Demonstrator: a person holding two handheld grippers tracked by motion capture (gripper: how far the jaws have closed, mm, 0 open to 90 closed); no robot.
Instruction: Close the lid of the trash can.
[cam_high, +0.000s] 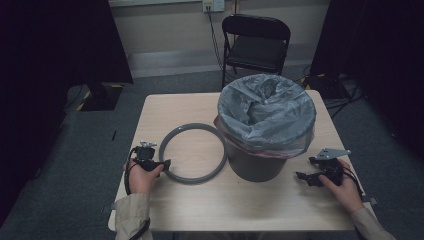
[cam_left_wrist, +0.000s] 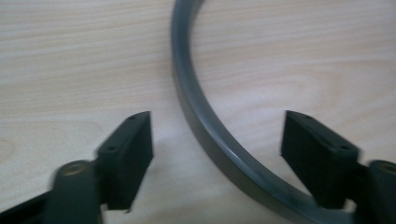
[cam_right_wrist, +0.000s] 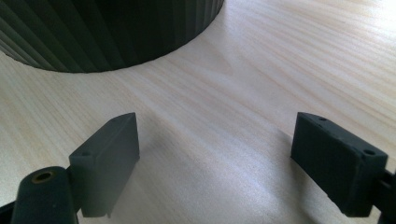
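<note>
The grey ring (cam_high: 194, 153) was seen lying flat on the wooden table (cam_high: 165, 107), left of the bin (cam_high: 260, 165) with its grey liner bag (cam_high: 267, 111), its right edge just beside the bin's base. The left gripper (cam_high: 165, 163) was brought in at the ring's near-left arc, and in the left gripper view the band (cam_left_wrist: 205, 126) was seen running between the two black pads (cam_left_wrist: 128, 154), apart from both, so nothing was yet gripped: the jaws were parted, straddling the rim. The step in hand was judged to be the pick-up of the ring, presumably to be seated over the bagged rim of the bin. A clean closing on the band was called for next, with the pads squared across its thin wall, then a level lift. Being round, the ring offered no long axis; its opening faced straight up, its plane level with the table. Over on the right, the right gripper (cam_high: 306, 176) was held low near the bin's base, its jaws spread wide over bare wood in the right gripper view, with nothing between them.
</note>
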